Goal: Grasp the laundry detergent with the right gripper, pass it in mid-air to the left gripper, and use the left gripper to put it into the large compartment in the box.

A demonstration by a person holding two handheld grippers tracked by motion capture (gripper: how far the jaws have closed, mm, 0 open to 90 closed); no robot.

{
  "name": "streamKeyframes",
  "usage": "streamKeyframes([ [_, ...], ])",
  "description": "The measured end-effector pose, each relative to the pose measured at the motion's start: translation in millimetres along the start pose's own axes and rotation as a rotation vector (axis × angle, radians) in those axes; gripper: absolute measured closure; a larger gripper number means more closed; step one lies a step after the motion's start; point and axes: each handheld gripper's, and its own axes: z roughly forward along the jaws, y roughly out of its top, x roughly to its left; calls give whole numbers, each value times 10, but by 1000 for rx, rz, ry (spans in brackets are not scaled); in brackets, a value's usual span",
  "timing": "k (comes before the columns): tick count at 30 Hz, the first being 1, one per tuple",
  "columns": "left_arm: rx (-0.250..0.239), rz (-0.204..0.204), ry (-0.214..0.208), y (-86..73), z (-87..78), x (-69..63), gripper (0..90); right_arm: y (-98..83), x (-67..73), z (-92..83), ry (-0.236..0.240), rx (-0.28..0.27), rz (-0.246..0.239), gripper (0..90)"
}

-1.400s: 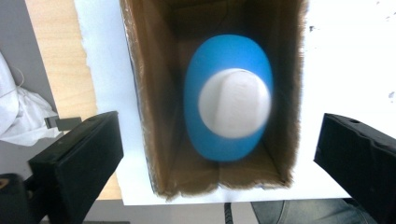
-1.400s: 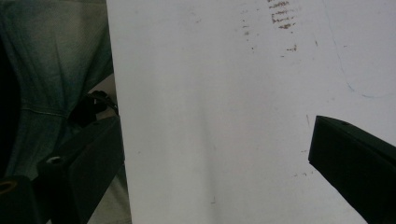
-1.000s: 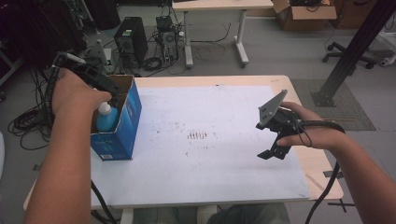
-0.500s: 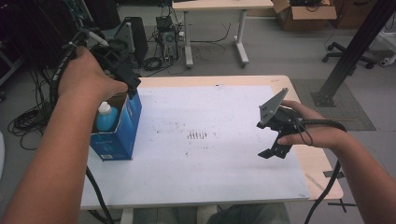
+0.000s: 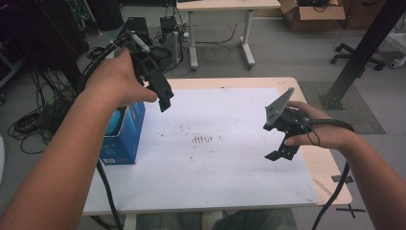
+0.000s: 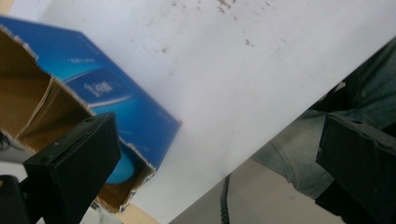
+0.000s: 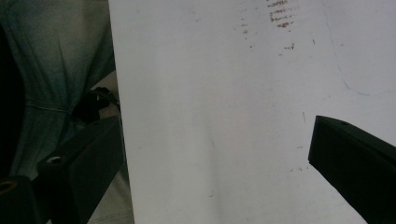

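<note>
**Left gripper raised over blue box, right gripper low over table**

Left gripper [image 5: 165, 98] is held up in the air, above and just right of the blue box [image 5: 122, 136] — forearm comes in from bottom left, rising steeply, wrist bent so the jaws point down and right toward the table. Its jaws stand spread wide with nothing between them; the left gripper view looks down past them into the open top of the box [image 6: 84, 93]. A light blue bottle [image 5: 113, 122] sits inside the box, cap hidden by the hand. Box stands upright at the left edge of the white table sheet [image 5: 215, 163], top flaps open and torn.

Right gripper [image 5: 280, 151] hovers over the right side of the sheet, well apart from the box — forearm enters from bottom right, hand wrapped round the handle, grey plate tilted up. Jaws point down and left, wide apart, empty.
</note>
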Motion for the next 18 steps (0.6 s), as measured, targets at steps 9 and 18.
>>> streamKeyframes([
  [9, 21, 226, 7, 15, 140, -238, 2, 52, -34, -10, -15, 36, 8, 34],
  [18, 16, 372, -35, 13, 216, -333, 2, 121, -88, 0, -16, 88, -5, 34],
])
